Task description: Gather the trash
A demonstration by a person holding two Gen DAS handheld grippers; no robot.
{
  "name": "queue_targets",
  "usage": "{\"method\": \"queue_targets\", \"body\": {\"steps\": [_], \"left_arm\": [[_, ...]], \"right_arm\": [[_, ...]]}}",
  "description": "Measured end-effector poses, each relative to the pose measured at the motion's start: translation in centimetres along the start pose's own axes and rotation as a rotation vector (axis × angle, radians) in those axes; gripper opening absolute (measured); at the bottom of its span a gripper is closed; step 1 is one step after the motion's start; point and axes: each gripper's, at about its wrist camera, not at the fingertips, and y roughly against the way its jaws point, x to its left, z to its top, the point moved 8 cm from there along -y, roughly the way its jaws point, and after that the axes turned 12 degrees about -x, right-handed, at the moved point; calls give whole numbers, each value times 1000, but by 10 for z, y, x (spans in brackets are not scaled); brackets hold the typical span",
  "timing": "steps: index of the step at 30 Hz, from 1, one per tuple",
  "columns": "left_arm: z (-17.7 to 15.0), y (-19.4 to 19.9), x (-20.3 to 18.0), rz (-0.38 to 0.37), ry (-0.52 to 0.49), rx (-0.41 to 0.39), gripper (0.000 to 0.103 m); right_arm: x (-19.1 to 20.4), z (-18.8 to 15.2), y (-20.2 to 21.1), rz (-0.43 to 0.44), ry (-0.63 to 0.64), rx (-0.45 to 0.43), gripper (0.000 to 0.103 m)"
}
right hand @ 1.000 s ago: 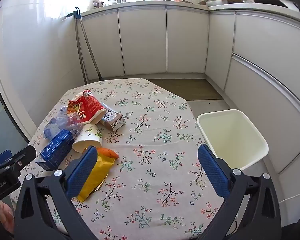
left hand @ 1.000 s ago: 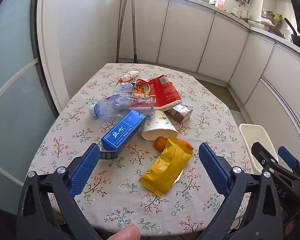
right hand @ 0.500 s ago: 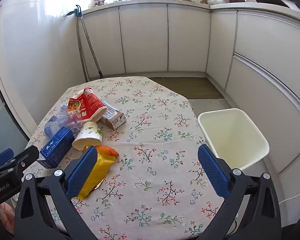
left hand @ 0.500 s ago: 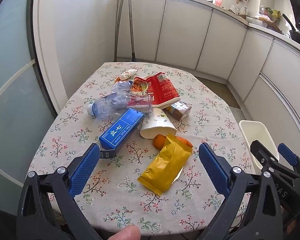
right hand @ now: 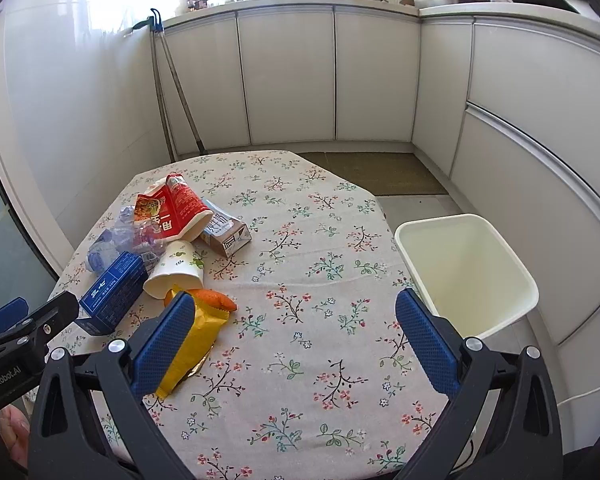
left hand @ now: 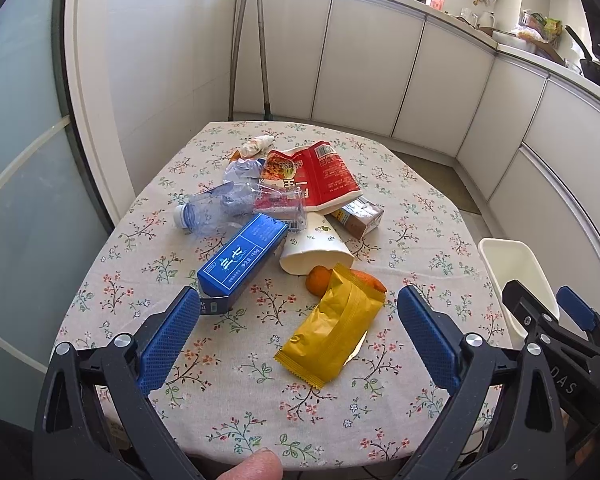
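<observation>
Trash lies in a heap on the floral table [left hand: 420, 216]: a yellow wrapper [left hand: 332, 332] nearest me, orange peel [left hand: 318, 279], a tipped paper cup [left hand: 316, 248], a blue box [left hand: 242, 260], a crushed clear bottle [left hand: 220, 208], a red bag [left hand: 316, 176] and a brown carton [left hand: 360, 216]. My left gripper [left hand: 296, 340] hangs open above the near table edge, the yellow wrapper between its fingers' line of sight. My right gripper [right hand: 292, 344] is open too, over the table's near side, with the wrapper [right hand: 192, 344] behind its left finger. A white bin [right hand: 464, 272] stands right of the table.
White cabinets [right hand: 292, 76] run along the back and right walls. A pair of metal poles [right hand: 172, 88] leans in the corner. A floor mat [right hand: 380, 172] lies beyond the table. A glass door [left hand: 16, 184] borders the left side. A fingertip [left hand: 256, 466] shows at the bottom.
Both grippers have drawn back and risen slightly, so the table and trash appear a little farther away. Nothing on the table has moved, and both stay open.
</observation>
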Motion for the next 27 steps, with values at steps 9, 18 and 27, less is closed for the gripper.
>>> {"method": "queue_targets", "body": {"steps": [9, 18, 27], "left_arm": [[-1, -1, 1, 1, 3, 6, 95], [-1, -1, 1, 2, 3, 4, 95], [-2, -1, 0, 2, 3, 6, 95]], "right_arm": [[0, -1, -1, 1, 1, 6, 98], [-1, -1, 0, 0, 2, 3, 98], [-1, -1, 0, 0, 3, 4, 98]]}}
